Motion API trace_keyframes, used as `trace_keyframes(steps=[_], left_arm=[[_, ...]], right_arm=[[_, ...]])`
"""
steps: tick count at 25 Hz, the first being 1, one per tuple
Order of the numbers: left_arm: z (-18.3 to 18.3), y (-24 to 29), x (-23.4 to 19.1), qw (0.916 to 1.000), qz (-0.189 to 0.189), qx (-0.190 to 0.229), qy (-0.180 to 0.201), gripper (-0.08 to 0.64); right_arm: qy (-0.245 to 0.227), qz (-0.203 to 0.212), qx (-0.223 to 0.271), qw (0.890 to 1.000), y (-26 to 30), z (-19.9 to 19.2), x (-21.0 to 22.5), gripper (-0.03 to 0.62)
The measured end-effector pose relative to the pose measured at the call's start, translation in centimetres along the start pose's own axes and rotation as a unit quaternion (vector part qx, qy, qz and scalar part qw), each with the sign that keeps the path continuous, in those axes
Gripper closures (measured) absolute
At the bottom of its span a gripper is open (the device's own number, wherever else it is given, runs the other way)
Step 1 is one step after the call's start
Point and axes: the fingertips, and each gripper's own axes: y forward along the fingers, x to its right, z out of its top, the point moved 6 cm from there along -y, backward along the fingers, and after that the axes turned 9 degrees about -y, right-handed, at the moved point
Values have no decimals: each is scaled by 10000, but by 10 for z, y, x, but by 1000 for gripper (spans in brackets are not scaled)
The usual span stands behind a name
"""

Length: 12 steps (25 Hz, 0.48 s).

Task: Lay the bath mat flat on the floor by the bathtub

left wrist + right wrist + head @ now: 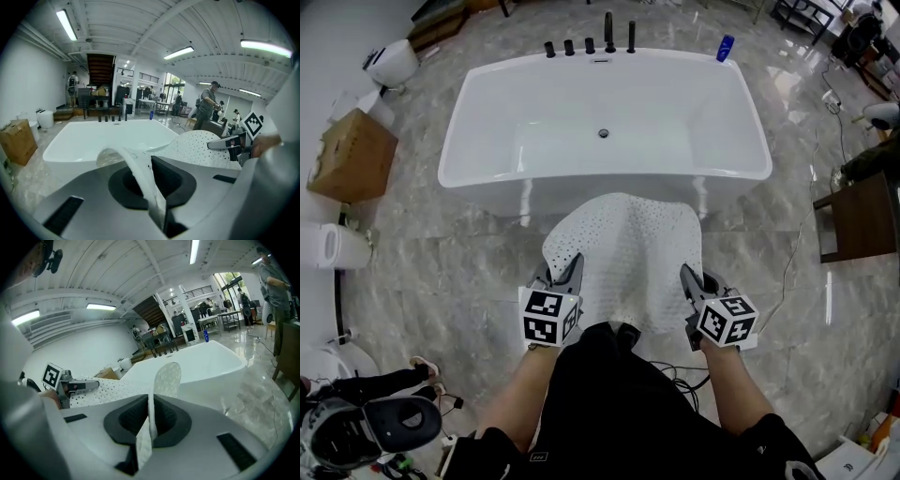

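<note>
Hiding the near edge of the bath mat point(623, 253) beneath the person's black clothing point(619, 394); covering part of the front wall of the bathtub point(478, 122) behind that mat; cutting off the brown table point(862, 220) at the right border.

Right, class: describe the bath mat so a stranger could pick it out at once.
Find the white tub on the marble floor. Before its near side the mat hangs humped between the left tool and the right tool; it alone is dotted with holes.
</note>
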Motion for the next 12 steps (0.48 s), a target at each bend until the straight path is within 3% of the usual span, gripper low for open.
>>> trace_keyframes(steps=[5, 12], left_arm=[[-14, 29, -11, 9999, 10, -151, 61, 540], [-49, 83, -60, 9989, -63, -411, -210, 540]], right_arm=[[59, -11, -269, 9996, 26, -18, 13, 568], [29, -89, -692, 9976, 100, -43, 17, 568]])
